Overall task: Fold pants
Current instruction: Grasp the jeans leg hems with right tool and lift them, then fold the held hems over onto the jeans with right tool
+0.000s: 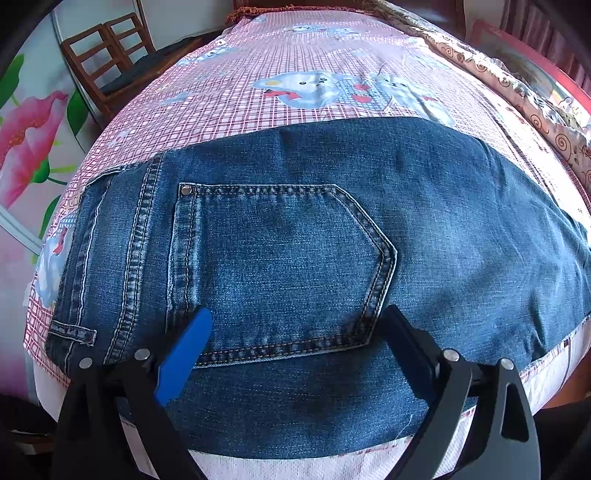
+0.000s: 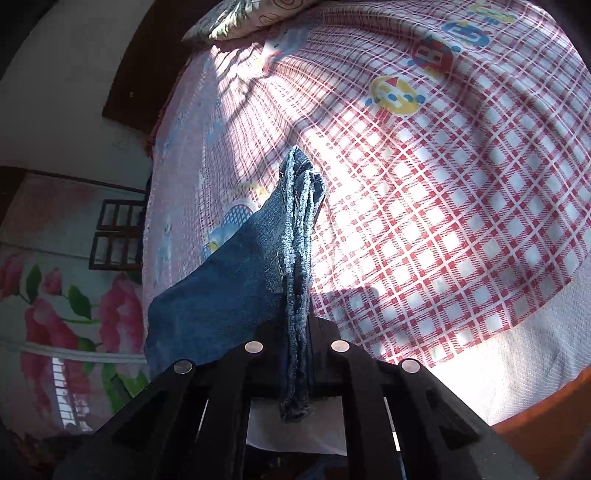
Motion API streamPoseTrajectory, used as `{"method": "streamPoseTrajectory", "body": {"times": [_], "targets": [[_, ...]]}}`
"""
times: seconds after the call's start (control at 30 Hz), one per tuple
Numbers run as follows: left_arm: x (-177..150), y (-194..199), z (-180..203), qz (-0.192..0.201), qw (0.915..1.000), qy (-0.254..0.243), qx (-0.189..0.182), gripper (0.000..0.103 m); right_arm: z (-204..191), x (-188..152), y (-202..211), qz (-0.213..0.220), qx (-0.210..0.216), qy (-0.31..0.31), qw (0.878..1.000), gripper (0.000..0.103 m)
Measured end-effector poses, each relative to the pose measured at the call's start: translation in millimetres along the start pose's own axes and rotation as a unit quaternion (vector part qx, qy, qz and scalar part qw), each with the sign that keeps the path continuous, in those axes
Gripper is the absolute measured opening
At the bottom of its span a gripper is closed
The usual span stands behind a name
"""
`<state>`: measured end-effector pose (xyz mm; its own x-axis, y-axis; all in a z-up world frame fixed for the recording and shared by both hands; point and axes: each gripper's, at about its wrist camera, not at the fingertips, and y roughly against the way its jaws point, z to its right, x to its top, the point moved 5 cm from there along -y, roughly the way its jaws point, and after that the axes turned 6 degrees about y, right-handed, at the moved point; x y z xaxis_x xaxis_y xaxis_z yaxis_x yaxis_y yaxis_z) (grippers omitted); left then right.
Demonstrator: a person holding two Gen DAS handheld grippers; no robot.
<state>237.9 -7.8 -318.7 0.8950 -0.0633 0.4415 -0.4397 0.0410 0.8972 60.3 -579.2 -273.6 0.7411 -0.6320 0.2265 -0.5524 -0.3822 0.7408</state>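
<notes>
The jeans (image 1: 295, 240) lie flat across the near part of the bed (image 1: 295, 55), seat side up, with the back pocket (image 1: 280, 266) facing the left camera. Their near edge hangs just over the bed's near edge, and the left gripper (image 1: 295, 354) hovers over it with its jaws spread wide, one blue finger (image 1: 184, 354) and one black on either side of the pocket's near corner; whether the tips touch the denim is hard to tell. The trouser legs run off to the right and are cut off by the frame there, so their full length stays hidden from this view.

Over on the right camera, the right gripper (image 2: 295, 332) has its jaws pinched tight on the frayed hem ends (image 2: 299, 229) of the jeans (image 2: 221, 295), lifted clear of the checked sheet (image 2: 443, 184). The jaw tips themselves are buried under the bunched denim, and the cloth droops away to the left and out of sight below.

Open room: the far half of the bed is bare sheet in both views, sunlit on the right. A pillow (image 2: 251, 18) sits at the far edge, a patterned quilt (image 1: 517, 85) runs along the right side, and wooden chairs (image 1: 107, 59) stand off the far left corner against a flowered wall (image 1: 26, 140).
</notes>
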Motion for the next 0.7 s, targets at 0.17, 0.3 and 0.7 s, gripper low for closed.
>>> {"method": "streamPoseTrajectory", "body": {"times": [0.17, 0.3, 0.7], "targets": [[-1, 0, -2, 0.003, 1.0000, 0.005, -0.005, 0.094, -38, 0, 8, 0.015, -0.064, 0.031, 0.997, 0.006], [-1, 2, -4, 0.005, 0.9998, 0.014, -0.014, 0.094, -92, -2, 12, 0.025, -0.087, 0.076, 0.993, 0.006], [-3, 10, -12, 0.008, 0.9984, 0.035, -0.045, 0.095, -250, -51, -81, -0.038, -0.102, 0.209, 0.972, 0.006]]}}
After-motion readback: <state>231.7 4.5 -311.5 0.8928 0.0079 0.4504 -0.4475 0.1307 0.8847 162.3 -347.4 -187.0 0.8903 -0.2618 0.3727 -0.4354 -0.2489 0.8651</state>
